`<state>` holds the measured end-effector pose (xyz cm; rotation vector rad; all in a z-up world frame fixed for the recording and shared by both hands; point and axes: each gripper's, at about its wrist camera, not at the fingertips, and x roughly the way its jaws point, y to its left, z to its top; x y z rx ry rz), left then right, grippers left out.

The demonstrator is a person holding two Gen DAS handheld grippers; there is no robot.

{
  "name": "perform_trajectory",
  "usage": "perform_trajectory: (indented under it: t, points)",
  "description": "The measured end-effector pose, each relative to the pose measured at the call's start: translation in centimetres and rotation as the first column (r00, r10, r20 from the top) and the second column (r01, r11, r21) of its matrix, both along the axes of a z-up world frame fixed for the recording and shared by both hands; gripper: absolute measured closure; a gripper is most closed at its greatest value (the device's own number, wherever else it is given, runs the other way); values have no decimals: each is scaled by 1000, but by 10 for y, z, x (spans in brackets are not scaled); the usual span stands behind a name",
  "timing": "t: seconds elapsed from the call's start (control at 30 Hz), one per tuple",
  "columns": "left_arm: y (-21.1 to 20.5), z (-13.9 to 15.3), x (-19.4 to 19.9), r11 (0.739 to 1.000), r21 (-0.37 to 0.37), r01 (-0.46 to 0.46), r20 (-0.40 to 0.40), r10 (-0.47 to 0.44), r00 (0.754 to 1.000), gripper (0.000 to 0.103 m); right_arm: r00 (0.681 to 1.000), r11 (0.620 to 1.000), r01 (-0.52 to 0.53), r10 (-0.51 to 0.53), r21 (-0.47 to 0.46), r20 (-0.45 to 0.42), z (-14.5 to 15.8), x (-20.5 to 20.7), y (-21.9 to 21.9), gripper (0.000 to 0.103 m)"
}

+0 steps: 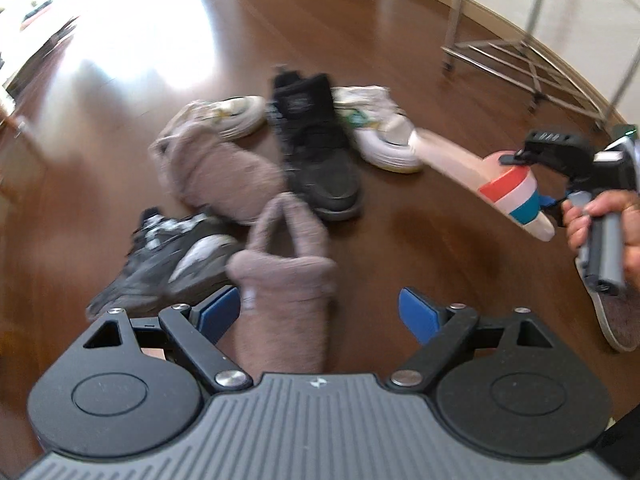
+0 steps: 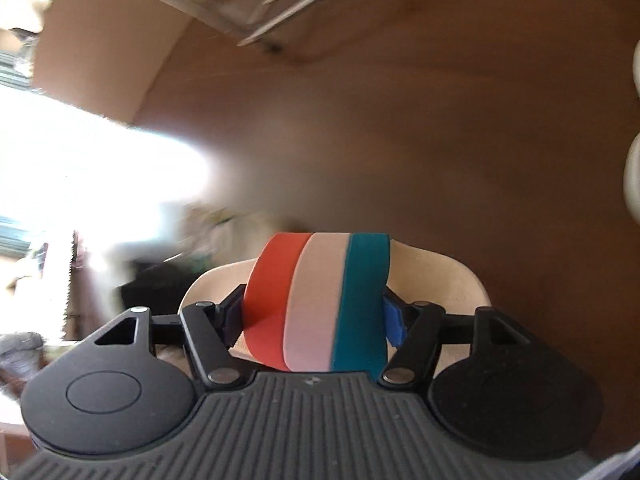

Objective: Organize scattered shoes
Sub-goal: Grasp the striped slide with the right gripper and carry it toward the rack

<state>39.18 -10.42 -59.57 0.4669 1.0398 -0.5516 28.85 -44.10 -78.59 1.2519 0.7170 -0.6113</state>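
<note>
Right gripper [image 2: 316, 316] clamped across striped band of slide sandal [image 2: 320, 300], lifted off floor. Left gripper [image 1: 320, 312] spread wide, fuzzy slipper [image 1: 284, 280] between fingers, not gripped.

Quick count from my end: ahead of my left tool I've got two fuzzy slippers [image 1: 224, 176], two white sneakers [image 1: 380, 136], one black boot [image 1: 320, 152], one grey trainer [image 1: 168, 256]. One striped slide [image 2: 320, 300] sits in my right tool.
</note>
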Motion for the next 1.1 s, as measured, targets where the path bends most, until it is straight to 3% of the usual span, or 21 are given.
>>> perform_trajectory:
  t: [0.07, 0.1, 0.17, 0.2, 0.27, 0.3, 0.33, 0.37, 0.4, 0.43, 0.53, 0.63, 0.73, 0.83, 0.97, 1.1]
  points:
    - [-21, -12, -7, 998, 49, 34, 10, -35, 999, 14, 992, 996, -84, 81, -32, -93, -30, -5, -10, 36]
    - [-29, -19, -9, 996, 76, 44, 7, -45, 999, 14, 978, 985, -167, 162, -30, -129, -35, -5, -10, 29]
    - [-40, -32, -11, 991, 121, 59, -21, -57, 998, 14, 934, 942, -330, 317, -59, -163, -36, -7, -8, 22]
    - [-43, -34, -11, 990, 127, 62, -34, -58, 998, 14, 898, 900, -423, 401, -105, -182, -31, -9, -4, 12]
    - [-48, -36, -11, 991, 117, 64, -54, -58, 997, 14, 777, 730, -627, 558, -274, -290, -12, -14, 9, 5]
    - [-50, -35, -11, 992, 108, 67, -55, -61, 997, 14, 698, 606, -716, 618, -347, -362, -4, -15, 17, 5]
    - [-52, -34, -12, 993, 100, 69, -53, -64, 997, 14, 572, 406, -815, 675, -413, -466, 2, -13, 29, 4]
    - [-57, -32, -13, 993, 87, 74, -48, -70, 996, 14, 464, 239, -869, 700, -434, -543, 3, -9, 38, 3]
    - [-61, -31, -13, 994, 83, 77, -44, -74, 996, 14, 405, 153, -888, 707, -434, -580, 3, -3, 43, 4]
    - [-65, -30, -14, 993, 84, 82, -42, -79, 996, 14, 309, 11, -904, 708, -428, -635, 0, 5, 50, 3]
    - [-79, -31, -19, 990, 107, 96, -51, -91, 995, 14, 185, -175, -895, 692, -411, -698, -16, 34, 59, 3]
    - [-87, -27, -24, 989, 115, 95, -56, -89, 994, 14, 163, -197, -891, 702, -408, -693, -29, 62, 58, 6]
    - [-99, -27, -26, 983, 139, 118, -31, -115, 993, 14, 150, -118, -917, 783, -381, -603, -34, 81, 42, 19]
    - [-124, -37, -29, 956, 226, 186, 49, -201, 978, 14, 145, -115, -922, 784, -371, -603, -32, 83, 30, 22]
    - [-148, -55, -23, 937, 298, 184, 96, -222, 970, 14, 188, -48, -940, 756, -339, -627, -33, 82, -20, 22]
    - [-161, -63, -22, 947, 281, 154, 86, -184, 979, 14, 249, 35, -946, 715, -322, -653, -33, 74, -81, 23]
